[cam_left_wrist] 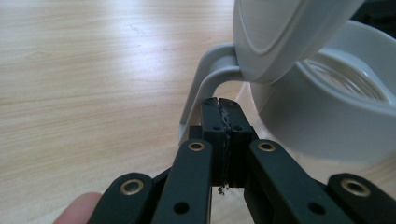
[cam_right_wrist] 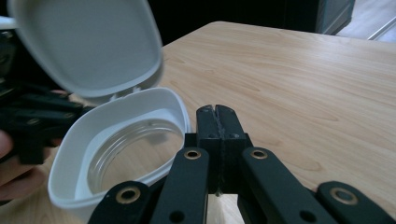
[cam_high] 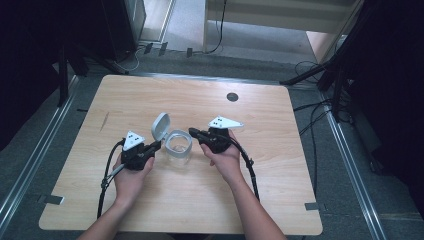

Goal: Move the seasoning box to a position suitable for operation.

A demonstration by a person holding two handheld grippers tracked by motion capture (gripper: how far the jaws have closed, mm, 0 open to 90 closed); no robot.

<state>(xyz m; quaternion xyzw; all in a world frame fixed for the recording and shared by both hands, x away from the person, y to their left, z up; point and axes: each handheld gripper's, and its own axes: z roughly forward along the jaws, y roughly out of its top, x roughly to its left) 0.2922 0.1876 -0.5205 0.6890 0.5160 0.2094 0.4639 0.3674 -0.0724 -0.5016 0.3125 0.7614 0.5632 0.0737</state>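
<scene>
A clear jar [cam_high: 178,145] with a white rim stands at the middle of the table, and its white flip lid [cam_high: 160,126] is swung up and open on the left. My left gripper [cam_high: 159,145] is shut, its tips against the lid's grey hinge loop [cam_left_wrist: 205,79]; nothing shows between the jaws. In the left gripper view the tips [cam_left_wrist: 219,100] sit just below the lid [cam_left_wrist: 285,37] and left of the jar rim [cam_left_wrist: 336,93]. My right gripper [cam_high: 192,132] is shut at the jar's right side, and its tips [cam_right_wrist: 216,108] lie just beside the rim [cam_right_wrist: 121,140], under the raised lid [cam_right_wrist: 88,46].
The wooden table [cam_high: 250,190] has a small round dark grommet [cam_high: 232,96] near its far edge. Cables trail from both grippers toward the near edge. Metal floor rails and dark stands surround the table.
</scene>
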